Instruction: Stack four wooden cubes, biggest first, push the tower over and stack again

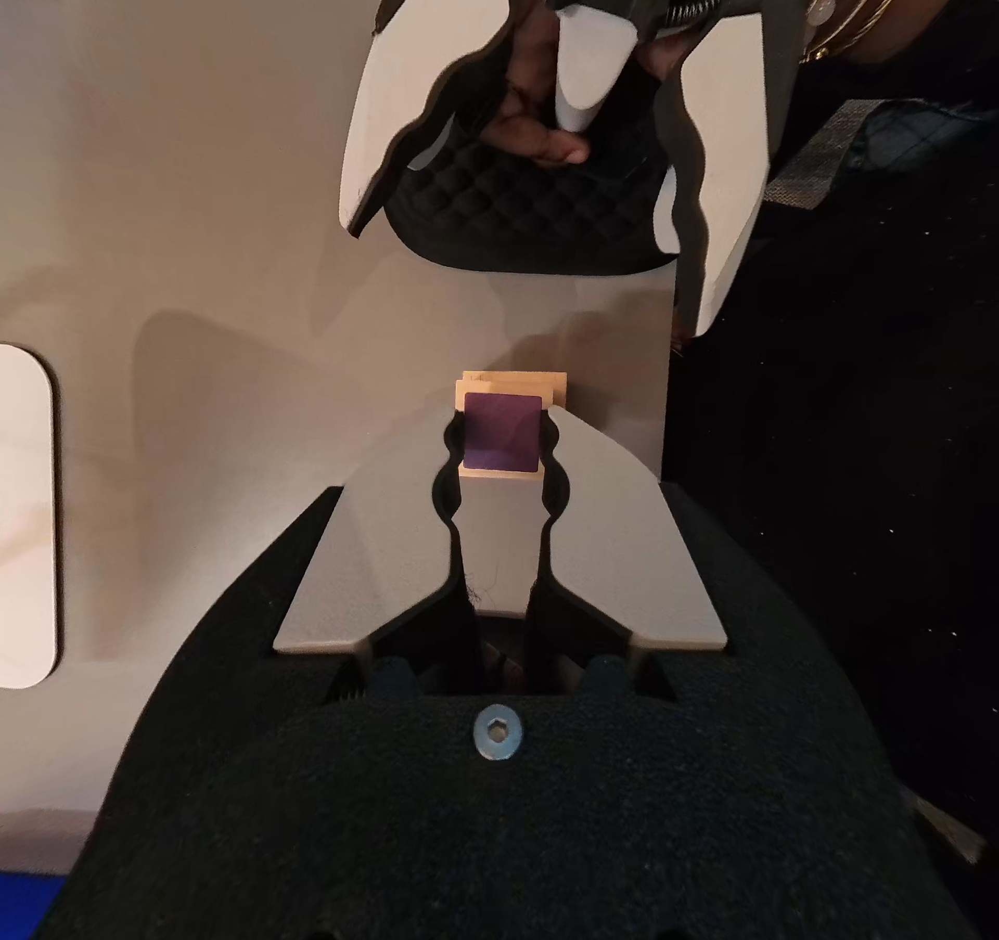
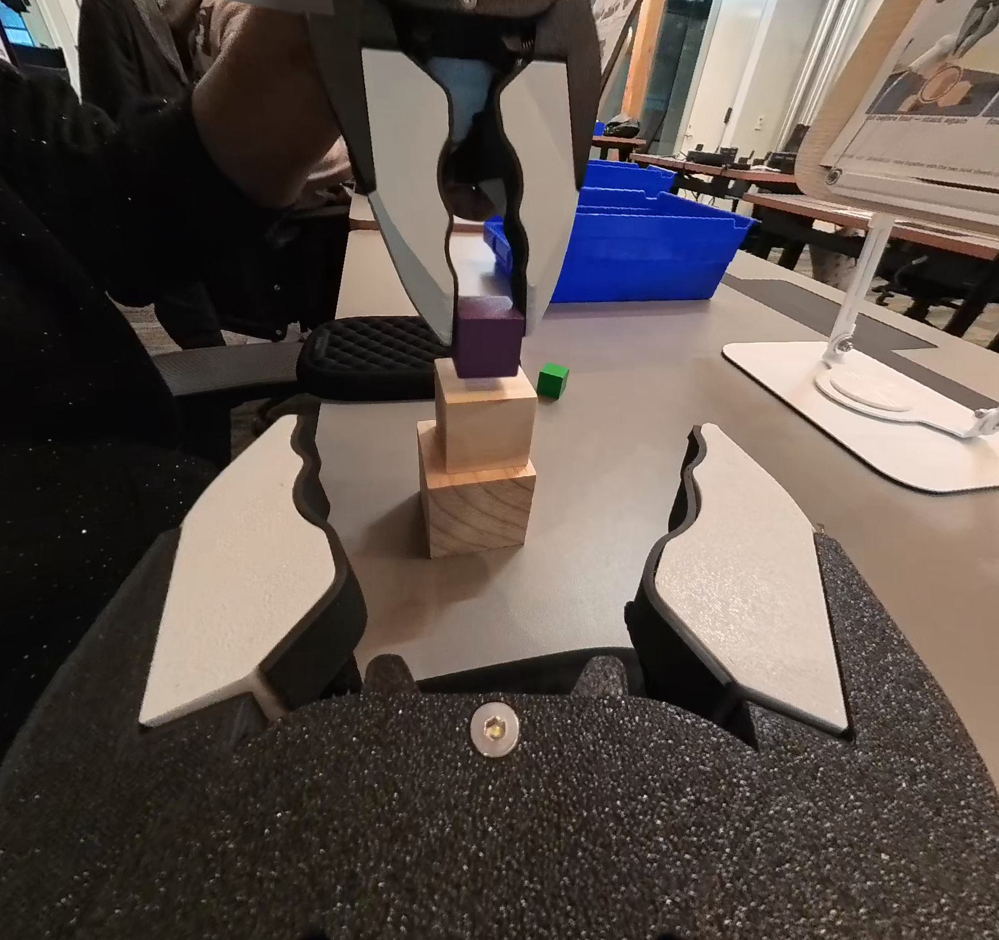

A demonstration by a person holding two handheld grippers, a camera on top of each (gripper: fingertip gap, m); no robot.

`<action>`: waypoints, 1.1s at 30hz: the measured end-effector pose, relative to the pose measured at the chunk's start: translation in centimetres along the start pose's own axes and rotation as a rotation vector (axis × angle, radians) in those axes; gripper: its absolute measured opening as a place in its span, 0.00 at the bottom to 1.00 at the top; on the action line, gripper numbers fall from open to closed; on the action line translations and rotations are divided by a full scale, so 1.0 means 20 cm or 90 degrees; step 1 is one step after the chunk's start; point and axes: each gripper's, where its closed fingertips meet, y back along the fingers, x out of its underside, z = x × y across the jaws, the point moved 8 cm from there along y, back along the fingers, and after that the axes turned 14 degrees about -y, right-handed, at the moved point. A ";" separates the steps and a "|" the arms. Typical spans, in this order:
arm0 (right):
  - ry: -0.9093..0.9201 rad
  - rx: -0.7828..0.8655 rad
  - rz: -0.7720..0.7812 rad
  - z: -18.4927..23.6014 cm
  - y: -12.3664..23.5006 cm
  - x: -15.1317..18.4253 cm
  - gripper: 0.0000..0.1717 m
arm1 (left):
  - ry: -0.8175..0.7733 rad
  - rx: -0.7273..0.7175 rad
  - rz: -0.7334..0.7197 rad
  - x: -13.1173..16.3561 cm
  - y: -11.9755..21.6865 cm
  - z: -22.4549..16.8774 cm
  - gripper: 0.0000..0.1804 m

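At the left of the right wrist view a black quilted armrest point(image 2: 373, 352) lies at the far edge of the grey surface point(image 2: 621, 481). In the middle, the left gripper point(image 2: 486, 319) reaches down from above, its fingers point(image 2: 427, 287) pressed on the sides of a purple cube point(image 2: 489, 346) just above the upper wooden cube point(image 2: 486, 422), which sits on a lower wooden cube point(image 2: 475, 514). The right gripper point(image 2: 500, 460) hangs near the stack with fingers wide apart around nothing; farther right lie a green cube point(image 2: 553, 380), blue bins point(image 2: 648, 249) and a white stand point(image 2: 865, 411).

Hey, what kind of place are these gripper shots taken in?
Likely an office or lab workroom set up for block handling: grey table, rows of desks behind, blue bins, an instruction sheet on a stand, an office chair armrest.
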 end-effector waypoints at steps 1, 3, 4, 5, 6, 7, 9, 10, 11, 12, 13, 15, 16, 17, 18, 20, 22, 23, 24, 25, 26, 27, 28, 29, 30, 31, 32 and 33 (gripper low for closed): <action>-0.001 -0.001 -0.001 0.00 0.00 0.00 0.72 | 0.002 -0.002 0.003 0.00 0.00 0.00 0.14; -0.003 -0.001 -0.002 0.00 0.00 0.00 0.72 | 0.004 -0.006 0.013 0.01 -0.01 0.01 0.14; -0.004 -0.002 -0.002 0.00 0.00 0.00 0.72 | 0.006 -0.007 0.017 0.01 -0.01 0.01 0.14; -0.004 -0.002 -0.002 0.00 0.00 0.00 0.72 | 0.007 -0.007 0.018 0.01 -0.01 0.01 0.14; -0.005 -0.002 -0.002 0.00 0.00 0.00 0.72 | 0.006 -0.007 0.017 0.01 -0.02 0.01 0.14; -0.005 -0.002 -0.002 0.00 0.00 0.00 0.72 | 0.007 -0.005 0.014 0.01 -0.02 0.01 0.14; -0.004 -0.002 -0.002 0.00 0.00 0.00 0.72 | 0.008 -0.002 0.013 0.01 -0.02 0.01 0.14; -0.004 -0.002 -0.002 0.00 0.00 0.00 0.72 | 0.008 -0.003 0.018 0.01 -0.03 0.01 0.14; -0.004 -0.003 -0.002 0.00 0.00 0.00 0.72 | 0.008 -0.006 0.021 0.01 -0.03 0.01 0.14; -0.004 -0.002 -0.002 0.00 0.00 0.00 0.72 | 0.010 -0.008 0.018 0.01 -0.03 0.02 0.14; -0.003 -0.002 -0.002 0.00 0.00 0.00 0.72 | 0.014 -0.011 0.016 0.01 -0.03 0.02 0.14; -0.001 -0.002 -0.002 0.00 0.00 0.00 0.72 | 0.019 -0.006 0.014 0.01 -0.03 0.02 0.16; -0.001 -0.002 -0.001 0.00 0.00 0.00 0.72 | 0.023 -0.006 0.011 0.01 -0.02 0.02 0.20; -0.001 -0.002 -0.001 0.00 0.00 0.00 0.72 | 0.028 -0.006 0.002 0.00 -0.02 0.02 0.22; -0.001 -0.001 -0.001 0.00 0.00 0.00 0.72 | 0.030 0.001 -0.010 0.00 -0.01 0.02 0.22; -0.002 -0.002 -0.002 0.00 0.00 0.00 0.72 | 0.033 0.005 -0.023 0.01 0.03 0.02 0.24; -0.002 -0.002 -0.003 0.00 0.00 0.00 0.72 | 0.037 -0.018 -0.037 0.03 0.09 0.03 0.27; -0.002 -0.001 -0.003 0.00 0.00 0.00 0.72 | 0.047 -0.040 -0.050 0.05 0.13 0.04 0.27; -0.001 -0.001 -0.003 0.00 0.00 0.00 0.72 | 0.064 -0.067 -0.060 0.08 0.17 0.06 0.26; -0.001 -0.001 -0.003 0.00 0.00 0.00 0.72 | 0.088 -0.098 -0.059 0.14 0.22 0.08 0.26; -0.001 -0.001 -0.003 0.00 0.00 0.00 0.72 | 0.119 -0.127 -0.051 0.21 0.25 0.11 0.26; -0.001 -0.001 -0.002 0.00 0.00 0.00 0.72 | 0.156 -0.155 -0.031 0.29 0.27 0.13 0.26; -0.002 -0.001 0.000 0.00 0.00 0.00 0.72 | 0.197 -0.181 -0.001 0.38 0.27 0.15 0.26; -0.003 0.000 0.000 0.00 0.00 0.00 0.72 | 0.237 -0.199 0.028 0.47 0.26 0.17 0.26; -0.003 0.000 0.001 0.00 0.00 0.00 0.72 | 0.273 -0.198 0.049 0.56 0.23 0.18 0.25; -0.003 0.001 0.002 0.00 0.00 0.00 0.72 | 0.304 -0.184 0.063 0.62 0.19 0.18 0.25; -0.002 0.001 0.003 0.00 0.00 0.00 0.72 | 0.330 -0.171 0.070 0.68 0.14 0.18 0.25; -0.001 0.002 0.004 0.00 0.00 0.00 0.72 | 0.346 -0.161 0.074 0.72 0.09 0.18 0.24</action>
